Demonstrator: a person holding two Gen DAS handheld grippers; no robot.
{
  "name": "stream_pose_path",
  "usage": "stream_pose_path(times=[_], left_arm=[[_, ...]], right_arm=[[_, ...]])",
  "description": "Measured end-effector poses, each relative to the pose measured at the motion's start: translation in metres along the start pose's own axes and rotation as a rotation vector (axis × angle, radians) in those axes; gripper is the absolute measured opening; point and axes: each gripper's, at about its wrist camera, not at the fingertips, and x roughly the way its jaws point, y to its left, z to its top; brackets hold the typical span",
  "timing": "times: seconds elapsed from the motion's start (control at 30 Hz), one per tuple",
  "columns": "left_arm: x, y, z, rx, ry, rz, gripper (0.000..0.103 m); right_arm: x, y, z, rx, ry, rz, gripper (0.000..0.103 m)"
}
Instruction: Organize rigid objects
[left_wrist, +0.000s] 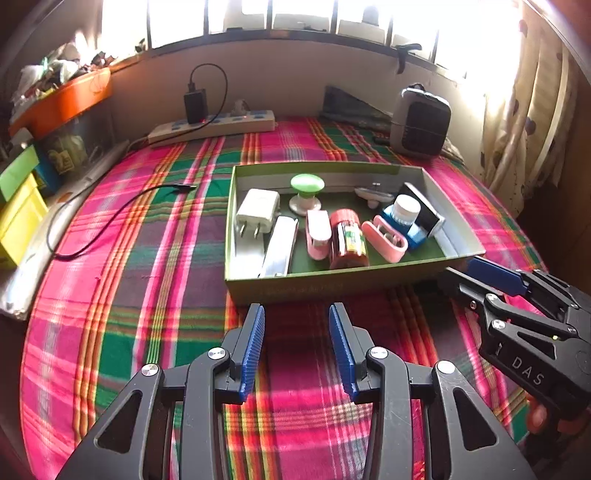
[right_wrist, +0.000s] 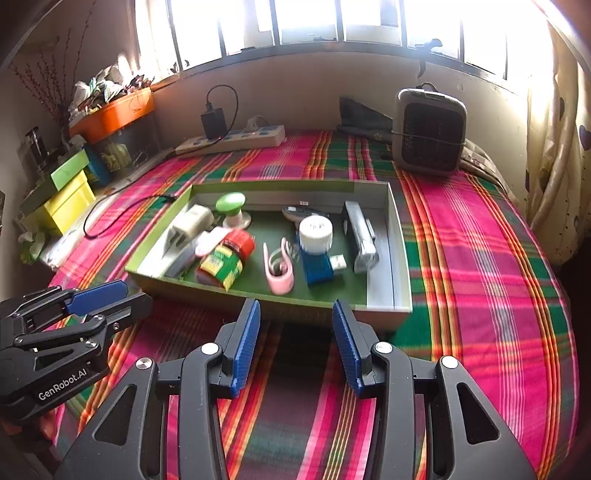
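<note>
A shallow green tray (left_wrist: 332, 286) sits near the middle of the plaid-covered bed (left_wrist: 147, 258), toward its far edge. Inside lie a white charger (left_wrist: 258, 208), a green-topped knob (left_wrist: 306, 184), a red-capped bottle (left_wrist: 347, 240) on its side, a pink clip (left_wrist: 384, 240), a white-lidded jar (left_wrist: 405, 208) on a blue block, and a grey stapler (right_wrist: 360, 236) along the tray's right wall. The left gripper (left_wrist: 296, 347) and right gripper (right_wrist: 295, 345) both hover just short of the tray's near wall, fingers spread and holding nothing. A power strip (left_wrist: 214, 127) and a small heater (left_wrist: 421, 122) stand at the bed's far edge.
</note>
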Motion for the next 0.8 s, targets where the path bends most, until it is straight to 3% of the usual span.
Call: stream_pose_path(times=[0.17, 0.23, 0.53, 0.8], left_arm=[[0.003, -0.005, -0.016, -0.001, 0.033, 0.003, 0.036], [0.005, -0.006, -0.021, 0.003, 0.042, 0.018, 0.036], [0.004, -0.008, -0.037, -0.023, 0.07, 0.03, 0.036], [0.002, -0.014, -0.044, -0.018, 0.042, 0.069, 0.036]], right_arm=[[0.001, 0.003, -0.013, -0.001, 0.033, -0.013, 0.045], [0.0, 0.002, -0.019, 0.006, 0.043, -0.023, 0.051], [-0.002, 0.002, -0.039, 0.009, 0.093, -0.063, 0.052], [-0.003, -0.003, -0.046, 0.025, 0.106, -0.107, 0.053]])
